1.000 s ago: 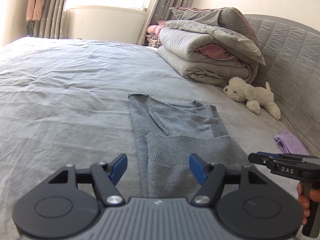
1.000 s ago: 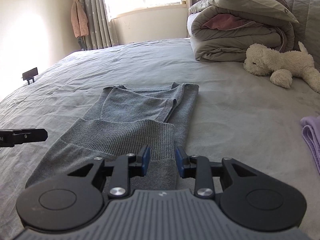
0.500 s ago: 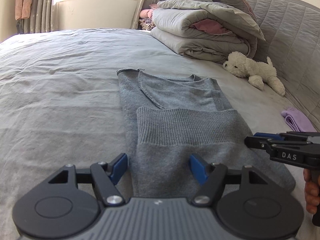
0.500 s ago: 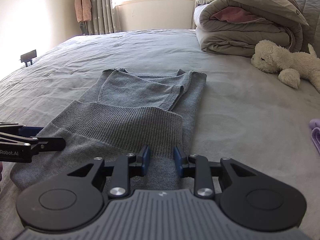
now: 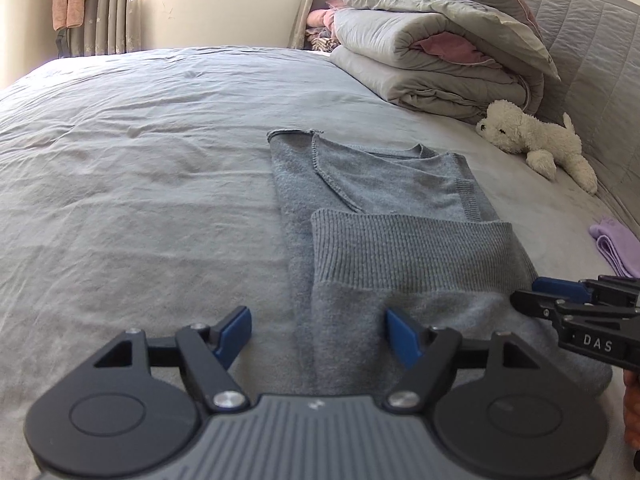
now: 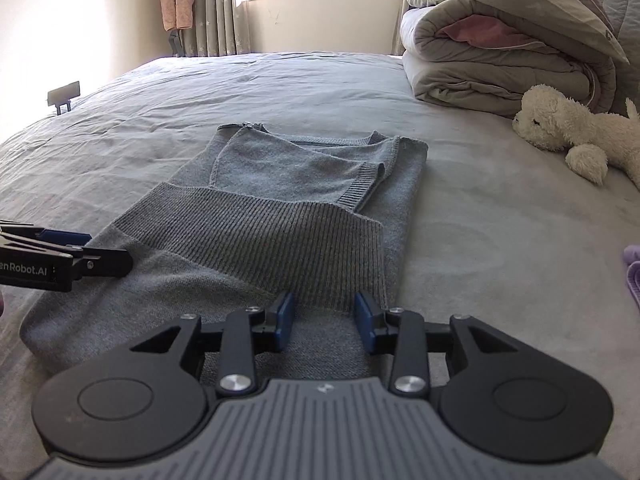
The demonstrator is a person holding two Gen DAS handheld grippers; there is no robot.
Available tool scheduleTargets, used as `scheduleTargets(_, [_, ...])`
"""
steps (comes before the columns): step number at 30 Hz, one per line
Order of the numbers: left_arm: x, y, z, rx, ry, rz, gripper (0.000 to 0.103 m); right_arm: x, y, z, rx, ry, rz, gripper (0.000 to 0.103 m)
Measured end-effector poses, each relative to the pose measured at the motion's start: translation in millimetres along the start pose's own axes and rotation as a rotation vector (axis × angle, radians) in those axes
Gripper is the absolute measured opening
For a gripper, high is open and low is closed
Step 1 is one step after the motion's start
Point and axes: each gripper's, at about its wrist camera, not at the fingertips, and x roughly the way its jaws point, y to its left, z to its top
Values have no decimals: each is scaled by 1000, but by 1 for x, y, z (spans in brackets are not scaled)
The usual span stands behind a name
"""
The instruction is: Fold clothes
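Hovering released, both pairs of fingers (image 5: 396, 330): left gripper (image 5: 318, 332) spread wide over the near left side of the grey sweater (image 5: 384, 216), right gripper (image 6: 324, 314) parted more narrowly over the near right side, nothing pinched in either, both having just been opening further with only knit lying beneath the gap. Lying lengthwise toward the headboard on the bed (image 5: 132, 168), the sweater, with sleeves tucked in across the chest and the ribbed hem (image 6: 260, 236) already doubled up over the middle, leaving a soft fold at the near end. Risking first, probably, catching only the top layer: closing on the upper knit alone would be peeling the hem back off instead of carrying the whole fold forward. Risking next, uneven lifting, since the left pair is sitting partly off the sweater's left edge over bare sheet; pinching sheet together with knit would be dragging the bedding and skewing the stack. Likely also stretching or sagging between the two grips, the knit being loose and heavy, with the tucked sleeves sliding out sideways. Lying well apart toward the headboard side, the white plush dog (image 5: 536, 142) and the folded duvet (image 5: 436, 64), and near the right edge a lilac cloth (image 5: 618, 246), hardly threatening the next fold unless the bundle is swinging far right.
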Motion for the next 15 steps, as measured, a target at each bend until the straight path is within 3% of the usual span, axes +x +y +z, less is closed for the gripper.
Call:
scheduleTargets(5, [-4, -3, 1, 1, 1, -1, 75, -7, -2, 3, 28, -20, 3, 48])
scheduleTargets(12, [-8, -6, -1, 27, -12, 12, 75, -8, -1, 2, 37, -19, -1, 49])
scheduleTargets(15, [-4, -3, -1, 18, 4, 22, 75, -5, 2, 0, 26, -7, -3, 57])
